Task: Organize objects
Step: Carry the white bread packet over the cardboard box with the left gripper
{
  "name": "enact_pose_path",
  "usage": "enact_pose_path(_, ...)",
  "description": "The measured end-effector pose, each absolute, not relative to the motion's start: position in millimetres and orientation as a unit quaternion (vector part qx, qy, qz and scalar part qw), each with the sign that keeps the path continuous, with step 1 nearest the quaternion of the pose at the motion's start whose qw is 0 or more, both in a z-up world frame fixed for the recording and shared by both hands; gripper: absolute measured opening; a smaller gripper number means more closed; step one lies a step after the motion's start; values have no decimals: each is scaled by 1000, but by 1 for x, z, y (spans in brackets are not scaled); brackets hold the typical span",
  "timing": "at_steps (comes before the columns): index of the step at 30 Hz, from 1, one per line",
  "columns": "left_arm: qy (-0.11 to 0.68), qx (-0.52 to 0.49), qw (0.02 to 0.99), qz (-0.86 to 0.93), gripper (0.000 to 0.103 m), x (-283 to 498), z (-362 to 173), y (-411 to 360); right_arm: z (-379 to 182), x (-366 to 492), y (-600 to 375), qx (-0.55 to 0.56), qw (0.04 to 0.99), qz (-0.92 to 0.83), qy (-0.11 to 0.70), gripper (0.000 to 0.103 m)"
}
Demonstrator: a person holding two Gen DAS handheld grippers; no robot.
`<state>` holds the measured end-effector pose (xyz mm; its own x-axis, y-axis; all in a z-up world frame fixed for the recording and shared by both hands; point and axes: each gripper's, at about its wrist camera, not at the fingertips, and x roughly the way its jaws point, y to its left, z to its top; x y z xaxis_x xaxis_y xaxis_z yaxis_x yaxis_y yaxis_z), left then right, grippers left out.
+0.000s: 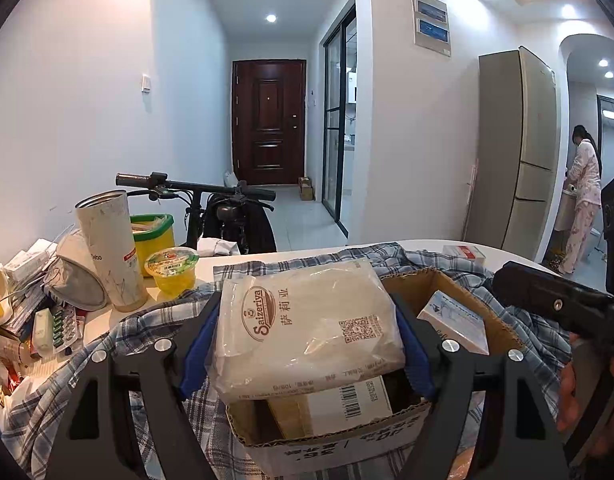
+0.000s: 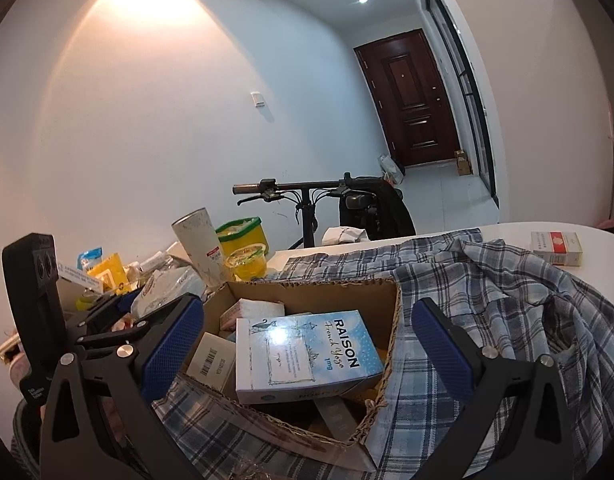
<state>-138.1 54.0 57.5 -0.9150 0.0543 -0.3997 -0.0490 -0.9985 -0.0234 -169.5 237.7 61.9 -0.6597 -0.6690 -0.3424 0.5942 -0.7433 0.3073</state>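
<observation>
My left gripper (image 1: 307, 346) is shut on a white plastic Saizeriya packet (image 1: 307, 320), its blue pads pressing both sides. The packet hangs over an open cardboard box (image 1: 327, 436) that sits on a blue plaid shirt (image 1: 67, 380). Inside the box lie a light blue RAISON carton (image 1: 455, 316) and a white labelled carton (image 1: 347, 400). In the right wrist view my right gripper (image 2: 309, 344) stands open, its fingers wide on either side of the cardboard box (image 2: 307, 292), above the RAISON carton (image 2: 307, 356). The packet (image 2: 167, 288) shows at the left there.
A white tumbler (image 1: 111, 248), a yellow jelly cup (image 1: 173, 272), a green-rimmed tub (image 1: 155, 232) and a heap of small packets (image 1: 27, 300) crowd the table's left. A red and white carton (image 2: 557, 246) lies far right. A bicycle (image 1: 195, 188) stands behind; a person (image 1: 583, 200) is far off.
</observation>
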Motion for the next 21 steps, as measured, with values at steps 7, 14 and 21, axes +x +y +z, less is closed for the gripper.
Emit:
enact_pose_path(7,-10,-201,25,979,80,-138,56,51,62,-164,229,218,333,-917,-31,103)
enact_pose_path(14,-4,-211,27,977,80,-141,53,55,76,-135,240,244,345,-906,10,103)
enact_pose_path(21,-2,-207,27,978,80,-139,52,55,54,-85,237,297,381,-875,29,103)
